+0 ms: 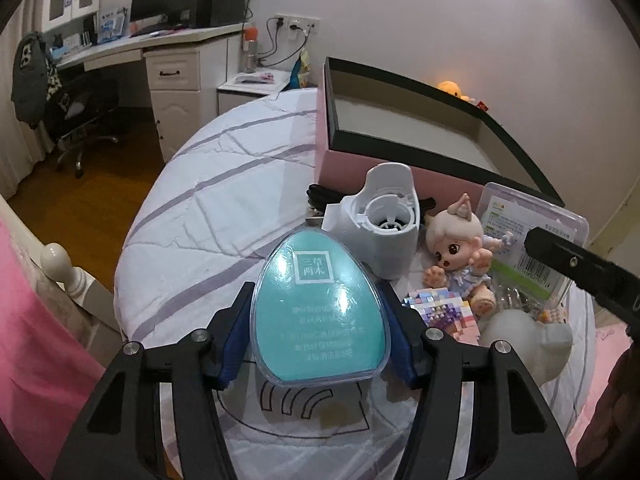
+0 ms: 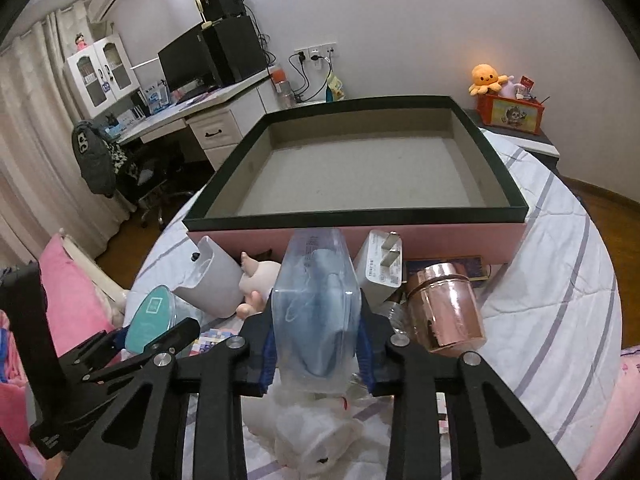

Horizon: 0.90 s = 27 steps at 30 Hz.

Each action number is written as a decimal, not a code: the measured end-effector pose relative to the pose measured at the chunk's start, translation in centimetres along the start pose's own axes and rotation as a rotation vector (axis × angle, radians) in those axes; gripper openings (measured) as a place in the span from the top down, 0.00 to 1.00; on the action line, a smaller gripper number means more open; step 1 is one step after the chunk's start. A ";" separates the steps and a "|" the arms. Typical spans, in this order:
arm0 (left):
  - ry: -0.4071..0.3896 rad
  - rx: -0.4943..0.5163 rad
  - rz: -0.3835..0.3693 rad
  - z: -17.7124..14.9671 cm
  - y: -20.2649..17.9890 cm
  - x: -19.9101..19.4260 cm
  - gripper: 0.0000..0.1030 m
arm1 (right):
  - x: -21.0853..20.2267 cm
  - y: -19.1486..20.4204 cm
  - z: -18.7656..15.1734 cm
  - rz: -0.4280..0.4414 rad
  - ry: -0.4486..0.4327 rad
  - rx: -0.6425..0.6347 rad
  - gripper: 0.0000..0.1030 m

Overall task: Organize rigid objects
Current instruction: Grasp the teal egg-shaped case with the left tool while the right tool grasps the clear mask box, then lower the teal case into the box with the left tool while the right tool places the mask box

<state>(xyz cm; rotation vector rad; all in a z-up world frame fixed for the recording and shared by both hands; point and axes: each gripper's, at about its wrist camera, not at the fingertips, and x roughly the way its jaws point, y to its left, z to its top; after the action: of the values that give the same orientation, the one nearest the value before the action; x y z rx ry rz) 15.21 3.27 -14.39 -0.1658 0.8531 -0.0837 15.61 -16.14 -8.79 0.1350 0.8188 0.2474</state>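
Our left gripper clamped on teal egg-shaped case, right gripper pinching clear plastic pack, both just before the pink box, doll beside it.

The left wrist camera sat just behind its own fingers, looking forward and down over the bed toward the box, which rose at the upper right; the desk lay far off at upper left; the teal case filled the near centre. The right wrist camera sat likewise behind its fingers, facing the box squarely, close enough to see its whole floor; it stood to the right of the other, whose gripper showed at lower left. Both views shared the box, the teal case, the doll, the desk and the wall sockets.
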 end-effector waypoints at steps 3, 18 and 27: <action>-0.018 0.022 0.013 -0.1 -0.3 -0.7 0.42 | -0.2 -0.2 -0.1 0.012 -0.001 0.001 0.68; -0.156 0.110 0.004 4.7 -2.7 -5.6 0.42 | -4.5 0.4 2.7 0.064 -0.131 -0.027 0.68; -0.196 0.141 -0.050 12.1 -5.9 -2.5 0.42 | -2.2 -1.8 8.5 -0.029 -0.195 -0.052 0.68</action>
<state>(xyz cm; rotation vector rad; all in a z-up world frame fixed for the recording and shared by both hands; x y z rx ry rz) 22.65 -0.87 -3.68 -0.0619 0.6455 -0.1716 20.70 -18.71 -1.86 0.0970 0.6202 0.2239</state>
